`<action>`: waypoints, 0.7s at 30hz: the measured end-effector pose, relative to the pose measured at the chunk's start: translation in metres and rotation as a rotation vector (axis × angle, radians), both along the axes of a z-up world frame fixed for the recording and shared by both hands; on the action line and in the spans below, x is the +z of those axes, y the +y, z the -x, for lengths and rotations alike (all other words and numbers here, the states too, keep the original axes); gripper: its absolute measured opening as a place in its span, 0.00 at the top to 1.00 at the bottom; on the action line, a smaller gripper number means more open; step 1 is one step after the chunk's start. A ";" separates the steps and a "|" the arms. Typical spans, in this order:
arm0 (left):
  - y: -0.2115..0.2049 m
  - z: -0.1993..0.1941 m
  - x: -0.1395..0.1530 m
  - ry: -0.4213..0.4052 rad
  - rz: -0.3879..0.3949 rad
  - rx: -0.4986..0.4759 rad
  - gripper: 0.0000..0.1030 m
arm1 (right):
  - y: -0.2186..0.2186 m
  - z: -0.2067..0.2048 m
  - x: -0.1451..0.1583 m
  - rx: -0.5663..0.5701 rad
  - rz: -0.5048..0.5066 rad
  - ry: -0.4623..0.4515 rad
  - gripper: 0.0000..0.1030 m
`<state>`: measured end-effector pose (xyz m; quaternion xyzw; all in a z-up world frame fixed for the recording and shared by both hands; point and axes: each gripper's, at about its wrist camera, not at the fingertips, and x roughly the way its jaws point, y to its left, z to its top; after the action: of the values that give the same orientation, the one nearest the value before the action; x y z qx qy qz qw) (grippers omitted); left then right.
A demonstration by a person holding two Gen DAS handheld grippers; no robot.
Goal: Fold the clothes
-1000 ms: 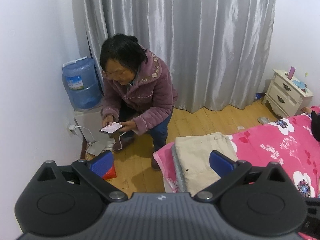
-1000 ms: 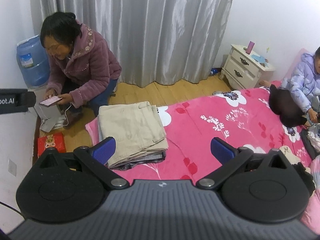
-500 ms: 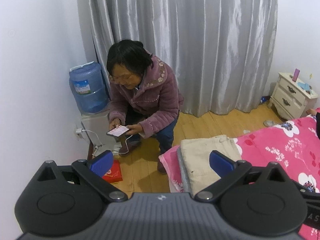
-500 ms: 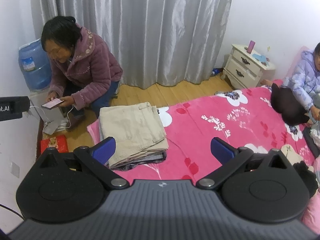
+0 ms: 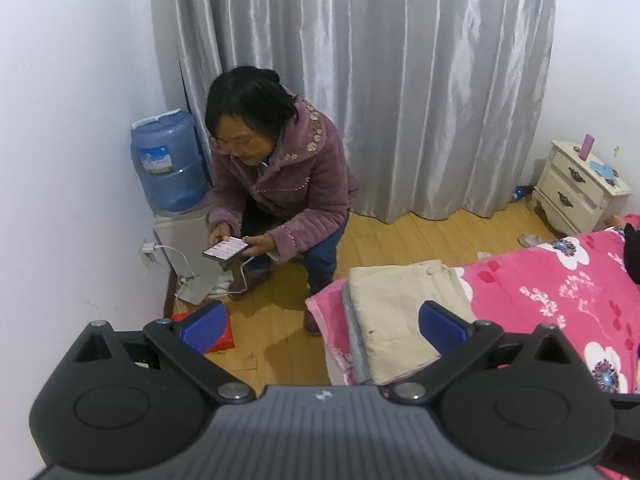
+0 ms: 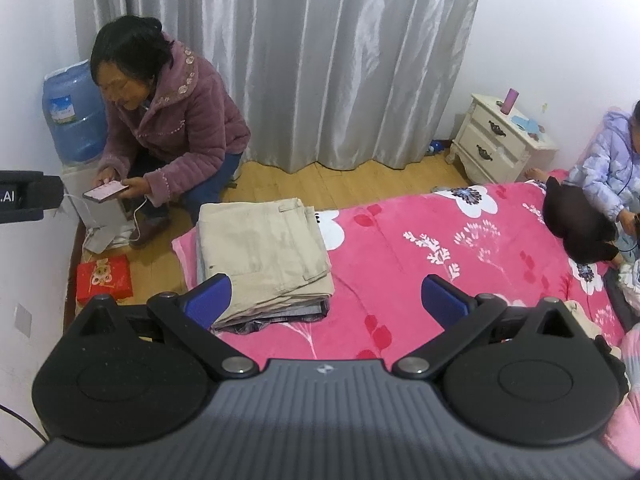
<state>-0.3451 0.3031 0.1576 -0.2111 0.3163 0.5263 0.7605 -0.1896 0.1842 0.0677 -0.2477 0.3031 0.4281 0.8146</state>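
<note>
Right wrist view: both tools, left [image 5: 320,326] and right [image 6: 326,298], gape wide, empty, above folded beige trousers [image 6: 260,248].

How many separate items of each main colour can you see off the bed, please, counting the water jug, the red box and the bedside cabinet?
Blue: 1, the water jug
Red: 1, the box on the floor
Cream: 1, the bedside cabinet
Total: 3

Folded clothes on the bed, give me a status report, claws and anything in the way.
Left claw open, empty. Right claw open, empty. Folded clothes stacked at corner of pink blanket, beige pair on top. Nothing on the stack.
</note>
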 end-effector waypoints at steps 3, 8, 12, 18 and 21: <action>-0.001 -0.004 0.002 0.006 -0.003 -0.007 0.00 | 0.004 -0.001 -0.001 0.010 0.012 -0.003 0.01; 0.001 -0.011 0.003 0.019 0.006 -0.006 0.00 | 0.011 0.001 -0.005 0.020 0.031 0.031 0.01; 0.003 -0.008 -0.003 0.032 0.024 0.007 0.00 | 0.015 0.008 -0.009 0.033 0.039 0.049 0.01; 0.009 0.004 -0.011 0.029 0.052 0.033 0.00 | 0.022 0.019 -0.013 0.054 0.054 0.071 0.01; 0.014 0.011 -0.013 0.020 0.060 0.049 0.01 | 0.026 0.021 -0.013 0.069 0.066 0.056 0.01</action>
<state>-0.3559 0.3167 0.1444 -0.2364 0.3342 0.5372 0.7375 -0.2109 0.2104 0.0547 -0.2727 0.3309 0.4523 0.7820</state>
